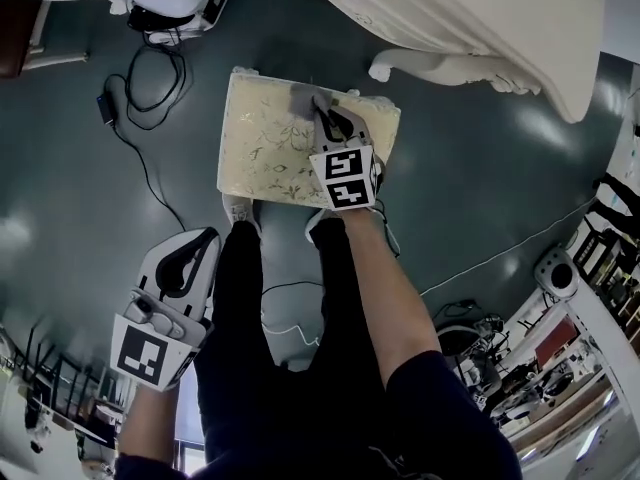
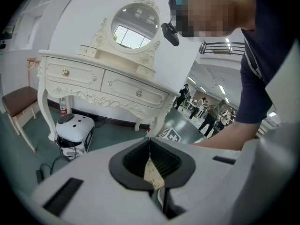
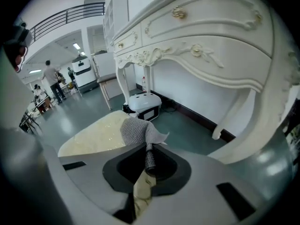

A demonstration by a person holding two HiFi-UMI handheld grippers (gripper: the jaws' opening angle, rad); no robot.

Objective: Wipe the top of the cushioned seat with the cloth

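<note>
Item one, right claw (image 1: 327, 120): I am clenching it on the grey knitted cloth (image 1: 303, 97), which is bunching against the far edge of the cream, floral-patterned rectangular cushioned seat (image 1: 262, 158), a little right of the middle. The seat is standing on the dark glossy floor (image 1: 480, 188) just ahead of my feet, near a leg of the white carved desk (image 1: 480, 18). Method, as I judge it: I am aiming for a low, flat press, so that the cloth and not the hard claw tips meets the fabric. Overlapping strokes from the far edge toward me look right, since the whole left half is lying bare. A firm pinch should stop the cloth dragging out. Pose: I am stretching my right arm forward and down, bare forearm over the seat's near right corner, claw pointing away from me. Item two, left claw (image 1: 186, 265): I am holding it clenched on nothing, hanging low beside my left leg, well apart from the seat.
</note>
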